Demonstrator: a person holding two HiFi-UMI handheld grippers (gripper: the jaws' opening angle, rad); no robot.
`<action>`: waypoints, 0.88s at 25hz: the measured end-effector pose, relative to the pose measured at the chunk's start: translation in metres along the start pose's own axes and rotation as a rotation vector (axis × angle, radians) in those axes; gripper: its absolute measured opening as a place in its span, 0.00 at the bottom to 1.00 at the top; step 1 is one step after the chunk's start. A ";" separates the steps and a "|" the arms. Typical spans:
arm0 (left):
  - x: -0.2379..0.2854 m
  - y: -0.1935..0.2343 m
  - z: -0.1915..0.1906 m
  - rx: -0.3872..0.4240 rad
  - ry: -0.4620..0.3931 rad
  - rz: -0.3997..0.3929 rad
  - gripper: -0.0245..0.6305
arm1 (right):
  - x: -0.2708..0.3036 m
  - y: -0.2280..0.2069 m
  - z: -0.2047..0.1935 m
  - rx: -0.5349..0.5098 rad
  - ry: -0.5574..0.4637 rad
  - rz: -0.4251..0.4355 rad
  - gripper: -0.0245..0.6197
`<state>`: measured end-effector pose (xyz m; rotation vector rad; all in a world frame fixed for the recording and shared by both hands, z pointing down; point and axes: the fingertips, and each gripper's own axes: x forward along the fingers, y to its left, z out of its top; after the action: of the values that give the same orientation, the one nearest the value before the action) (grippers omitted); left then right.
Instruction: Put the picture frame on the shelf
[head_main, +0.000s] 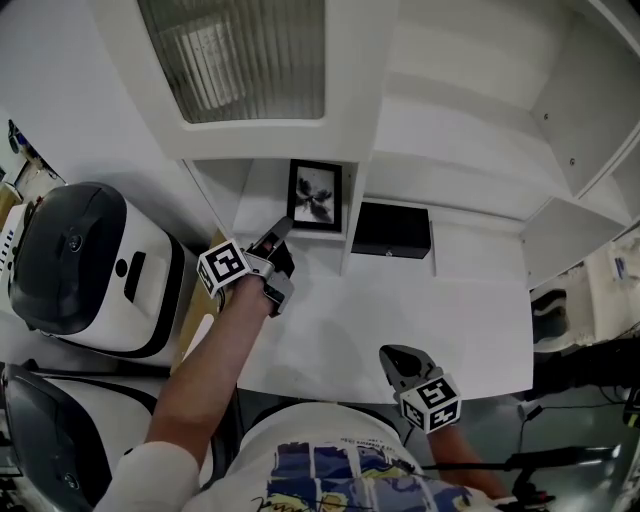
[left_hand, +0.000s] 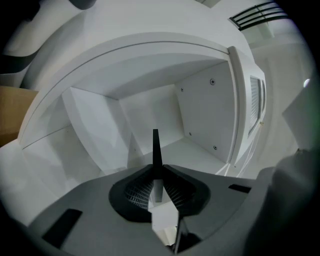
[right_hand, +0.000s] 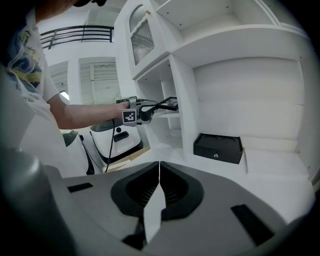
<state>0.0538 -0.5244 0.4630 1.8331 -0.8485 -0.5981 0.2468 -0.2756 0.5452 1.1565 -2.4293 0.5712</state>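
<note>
L gripper (head_main: 280, 238) is clamping picture frame (head_main: 315, 195) by its edge, holding it inside shelf (head_main: 258, 190) compartment, prob not yet set down; R gripper (head_main: 398, 360) is idling w/ jaws closed, empty

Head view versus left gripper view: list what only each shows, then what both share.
Head view only: the picture frame's pictured front, the black box in the next compartment, and the right gripper. Left gripper view only: the left gripper's jaws shut on the frame's thin edge, and screw heads on the compartment wall. Both: the frame in the white shelf compartment.
</note>
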 end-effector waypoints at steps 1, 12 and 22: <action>0.004 0.002 0.000 0.008 0.004 0.011 0.14 | 0.000 -0.002 0.000 0.003 -0.001 0.000 0.08; 0.028 0.009 -0.004 0.057 0.056 0.078 0.14 | 0.004 -0.023 0.001 0.027 0.001 0.003 0.08; 0.031 0.008 -0.002 0.270 0.127 0.174 0.17 | 0.012 -0.022 0.003 0.024 0.003 0.026 0.08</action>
<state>0.0727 -0.5496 0.4698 1.9880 -1.0291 -0.2636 0.2568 -0.2972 0.5528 1.1338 -2.4445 0.6112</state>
